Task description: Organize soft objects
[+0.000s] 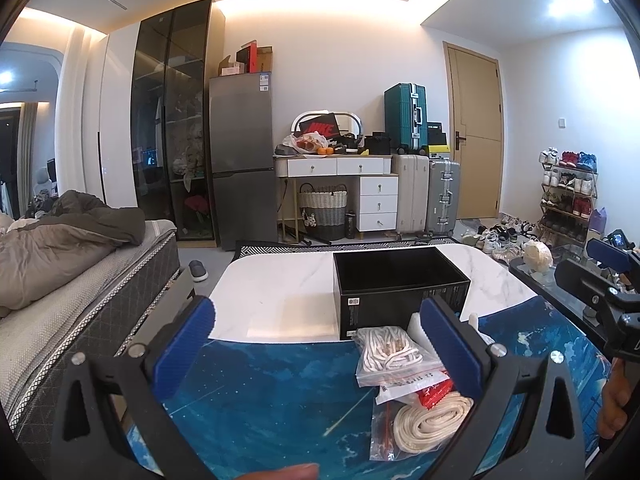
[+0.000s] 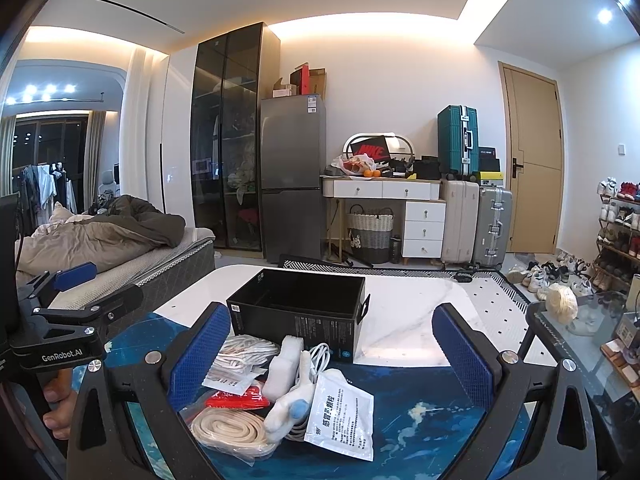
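- My right gripper [image 2: 332, 354] hangs over the pile at the table's near edge, jaws wide apart and holding nothing; my left gripper [image 1: 320, 344] hovers likewise, spread and empty, with the pile at its right finger.
- Nearest lies a bagged cream strap [image 2: 228, 430], with a white sachet [image 2: 340, 420] printed in Chinese characters I cannot fully read, "999" at its corner.
- Between them sit a white foam piece [image 2: 286, 364], a red packet [image 2: 236, 402] and a white cable [image 2: 320, 354]; behind, a bag of white cord [image 1: 386, 350].
- All rest on the blue mat [image 2: 420, 420], just short of the open black box [image 2: 300, 300], which stands empty on the marble table [image 2: 420, 312].
- Judgement: sorting has barely begun; next I should drop onto one soft item, close on it, and carry it into the box.
- The left gripper's body reads "GenRobot.AI".
- Far off, a red "NIKE" box [image 2: 370, 152] on the dresser [image 2: 384, 190].
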A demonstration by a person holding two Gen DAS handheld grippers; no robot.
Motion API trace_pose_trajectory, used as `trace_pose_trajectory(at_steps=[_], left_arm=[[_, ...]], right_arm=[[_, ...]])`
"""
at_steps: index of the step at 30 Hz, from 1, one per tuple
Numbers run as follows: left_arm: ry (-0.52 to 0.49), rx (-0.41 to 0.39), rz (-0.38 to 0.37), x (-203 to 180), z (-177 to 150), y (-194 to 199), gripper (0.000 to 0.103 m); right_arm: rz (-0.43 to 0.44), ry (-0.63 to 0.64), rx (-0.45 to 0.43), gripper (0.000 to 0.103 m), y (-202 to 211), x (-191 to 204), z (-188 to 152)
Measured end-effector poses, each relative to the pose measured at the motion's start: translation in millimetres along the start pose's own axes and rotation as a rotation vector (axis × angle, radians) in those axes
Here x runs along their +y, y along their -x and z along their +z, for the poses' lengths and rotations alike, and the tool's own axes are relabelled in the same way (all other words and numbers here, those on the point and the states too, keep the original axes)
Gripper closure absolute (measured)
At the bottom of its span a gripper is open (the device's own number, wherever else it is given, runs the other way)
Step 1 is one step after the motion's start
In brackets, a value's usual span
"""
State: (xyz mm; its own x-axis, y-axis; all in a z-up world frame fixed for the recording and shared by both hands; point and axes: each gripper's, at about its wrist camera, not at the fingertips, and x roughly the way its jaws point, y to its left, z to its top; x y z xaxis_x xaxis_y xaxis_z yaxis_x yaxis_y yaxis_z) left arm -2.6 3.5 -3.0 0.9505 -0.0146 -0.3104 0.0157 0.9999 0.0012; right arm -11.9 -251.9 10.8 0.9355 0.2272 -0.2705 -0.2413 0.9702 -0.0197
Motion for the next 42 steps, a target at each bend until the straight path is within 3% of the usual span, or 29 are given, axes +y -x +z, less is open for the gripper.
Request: trace_pose_trajectory(at_steps=[18, 27, 34, 42], left_arm=[[0.014, -0.018, -0.071, 1.5, 6.5, 7.3, 0.000], [0.013, -0.010, -0.029, 0.2, 6.4, 3.0, 0.000], [0.004, 0.048, -0.047, -2.2, 4.7, -7.6, 0.000], [-0.010, 0.036, -0.029, -3.5, 5.2, -4.6, 0.000]], right_arm=[[-0.006, -0.010, -0.022, 0.001, 7.4, -4.1, 9.1], [-0.006, -0.014, -0.016, 0.000, 7.8, -5.1, 8.5], [-0.007, -0.012, -0.011, 0.001, 3.8, -4.9, 3.7], [-0.016, -0.022, -0.007, 0.001, -1.4, -6.5, -0.3]])
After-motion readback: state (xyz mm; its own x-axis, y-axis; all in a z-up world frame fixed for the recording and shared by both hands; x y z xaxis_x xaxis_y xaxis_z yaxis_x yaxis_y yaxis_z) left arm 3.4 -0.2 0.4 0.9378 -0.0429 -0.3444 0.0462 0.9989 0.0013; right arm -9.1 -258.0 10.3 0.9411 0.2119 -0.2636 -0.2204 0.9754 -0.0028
